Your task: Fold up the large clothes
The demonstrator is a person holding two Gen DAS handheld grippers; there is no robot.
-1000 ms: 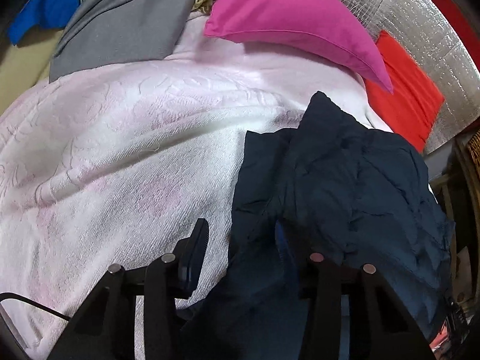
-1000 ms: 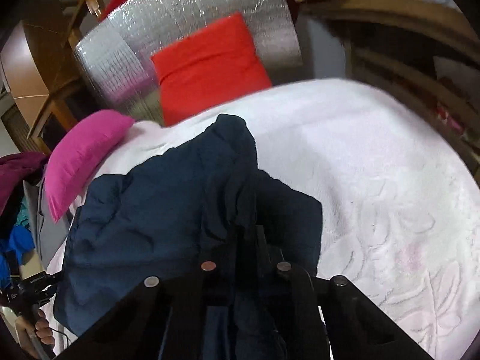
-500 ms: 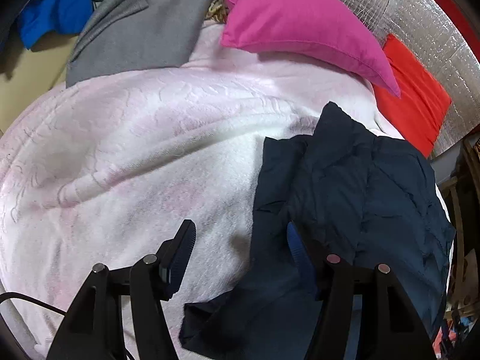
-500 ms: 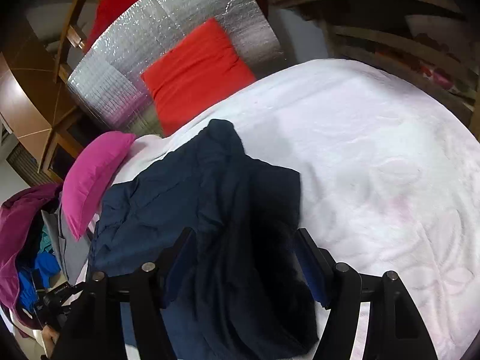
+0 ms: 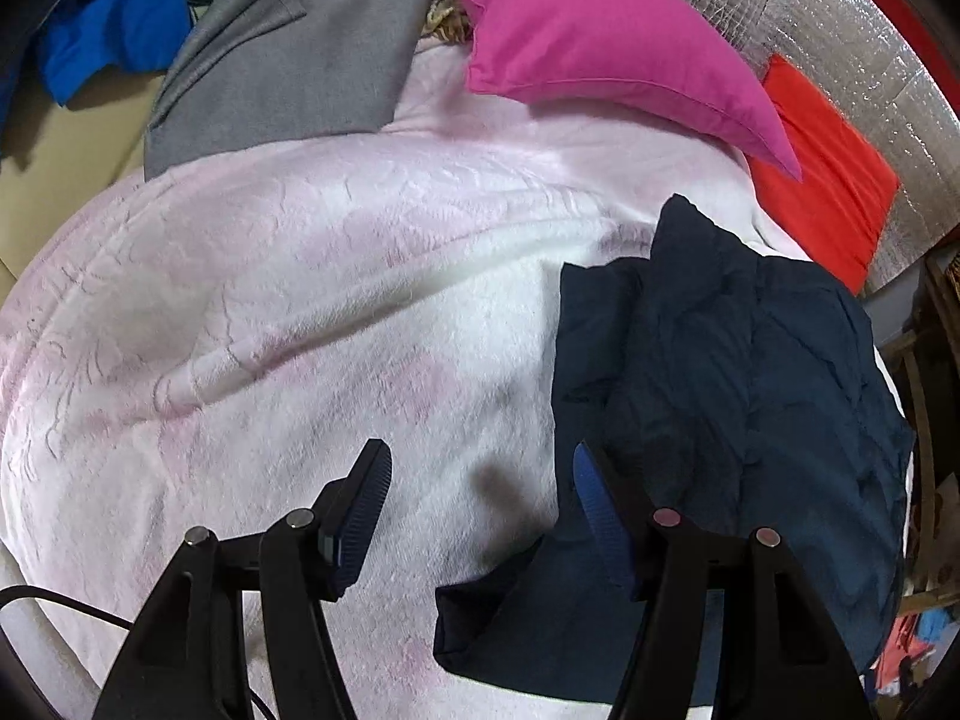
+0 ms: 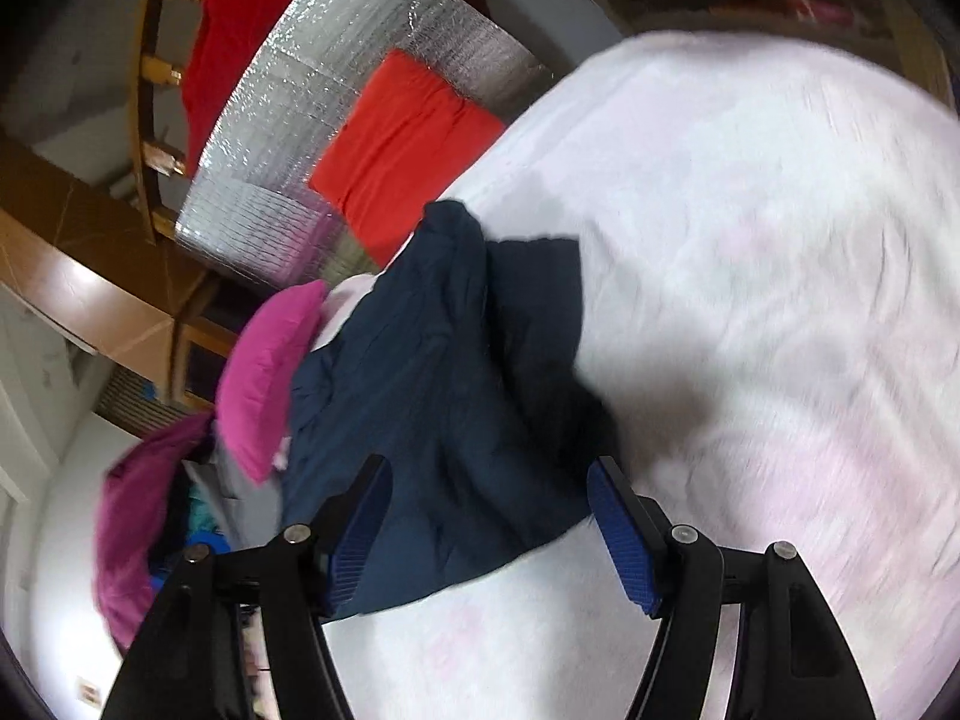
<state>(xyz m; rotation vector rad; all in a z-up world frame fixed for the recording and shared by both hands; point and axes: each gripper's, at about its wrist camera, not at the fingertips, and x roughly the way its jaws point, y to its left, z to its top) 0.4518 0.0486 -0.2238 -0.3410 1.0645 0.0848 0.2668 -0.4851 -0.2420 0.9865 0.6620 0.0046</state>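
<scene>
A dark navy garment (image 5: 720,396) lies folded and crumpled on the white-pink blanket (image 5: 300,300); it also shows in the right wrist view (image 6: 444,396). My left gripper (image 5: 480,516) is open and empty above the blanket, its right finger over the garment's left edge. My right gripper (image 6: 489,534) is open and empty, raised above the garment's near edge, holding nothing.
A pink pillow (image 5: 600,42), a grey garment (image 5: 300,54), blue clothes (image 5: 114,48) and a red cushion (image 5: 822,162) against silver foil sheet (image 6: 360,78) line the far side. Wooden furniture (image 6: 72,252) stands beyond the bed.
My right gripper opened and let go of the navy garment, then lifted away. My left gripper opened wider and pulled back to the left; the garment now lies on the blanket.
</scene>
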